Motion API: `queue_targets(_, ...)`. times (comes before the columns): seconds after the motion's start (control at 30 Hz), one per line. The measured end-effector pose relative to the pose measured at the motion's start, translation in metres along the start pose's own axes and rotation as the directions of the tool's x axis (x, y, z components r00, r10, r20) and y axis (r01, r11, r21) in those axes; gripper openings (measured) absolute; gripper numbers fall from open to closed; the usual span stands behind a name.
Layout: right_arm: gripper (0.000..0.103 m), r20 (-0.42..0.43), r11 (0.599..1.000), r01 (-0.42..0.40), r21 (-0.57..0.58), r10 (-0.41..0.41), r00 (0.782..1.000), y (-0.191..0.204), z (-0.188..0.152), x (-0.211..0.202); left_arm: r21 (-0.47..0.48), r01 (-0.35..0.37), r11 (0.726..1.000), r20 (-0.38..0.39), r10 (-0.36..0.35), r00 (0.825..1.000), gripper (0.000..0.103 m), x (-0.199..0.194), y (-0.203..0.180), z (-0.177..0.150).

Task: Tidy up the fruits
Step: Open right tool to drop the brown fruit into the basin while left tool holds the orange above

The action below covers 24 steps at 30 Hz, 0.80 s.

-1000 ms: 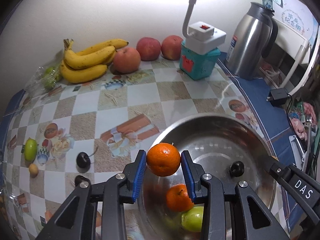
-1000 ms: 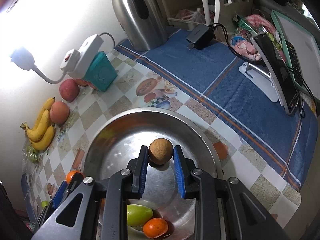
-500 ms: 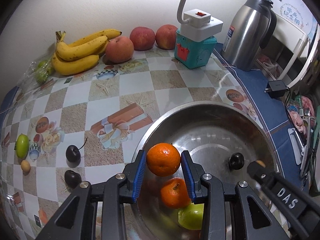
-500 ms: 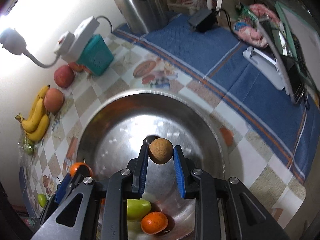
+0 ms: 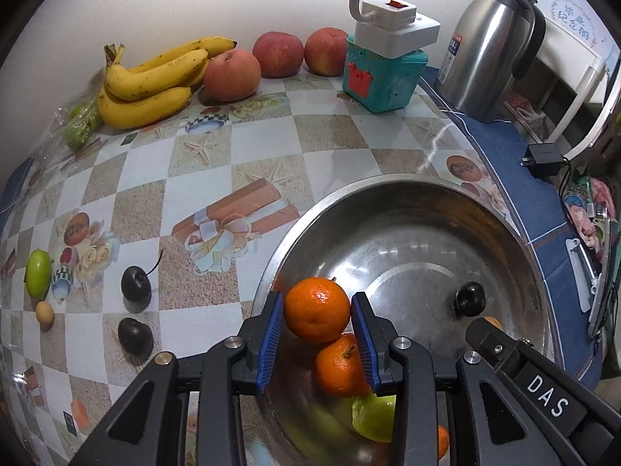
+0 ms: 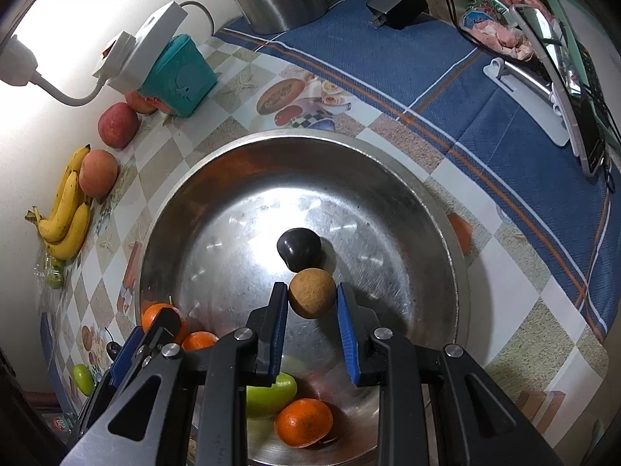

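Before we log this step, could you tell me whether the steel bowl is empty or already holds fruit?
Not empty: the steel bowl holds a dark cherry, a green fruit and an orange.

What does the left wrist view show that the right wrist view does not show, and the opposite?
Only the left wrist view shows two dark cherries and a small tan fruit on the checked tablecloth. Only the right wrist view shows the phone on its stand and the brown longan held by the right gripper. Both show the steel bowl, the bananas and the tangerine in the left gripper.
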State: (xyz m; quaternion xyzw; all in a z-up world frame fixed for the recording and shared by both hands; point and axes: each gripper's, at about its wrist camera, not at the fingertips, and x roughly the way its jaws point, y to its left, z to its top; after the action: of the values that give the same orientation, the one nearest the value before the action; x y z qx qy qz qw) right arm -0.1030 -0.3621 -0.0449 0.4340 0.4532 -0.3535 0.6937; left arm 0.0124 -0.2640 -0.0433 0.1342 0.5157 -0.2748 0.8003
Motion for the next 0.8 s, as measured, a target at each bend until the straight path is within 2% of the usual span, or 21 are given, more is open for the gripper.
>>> queue_targets(0.57,0.027,-0.032,1.000,-0.003,0.027,0.004,0.999,-0.0024,-0.0001,0.0060,0.003,-0.004,1.000,-0.002,0.004,1.000,0.039,0.0008,-0.0006,0.0000)
queue_targets(0.73,0.038,-0.033,1.000,0.010,0.022,-0.010,0.999,-0.0016,0.0011,0.0062,0.002,0.000,1.000,-0.007,0.001,1.000,0.041,0.0004,-0.0007,0.0000)
queue_targets(0.8,0.039,-0.030,1.000,0.009,0.022,-0.008,1.000,-0.0016,0.0015,0.0054,0.001,0.004,1.000,-0.009,-0.004,1.000,0.043,-0.0001,-0.0007,0.0000)
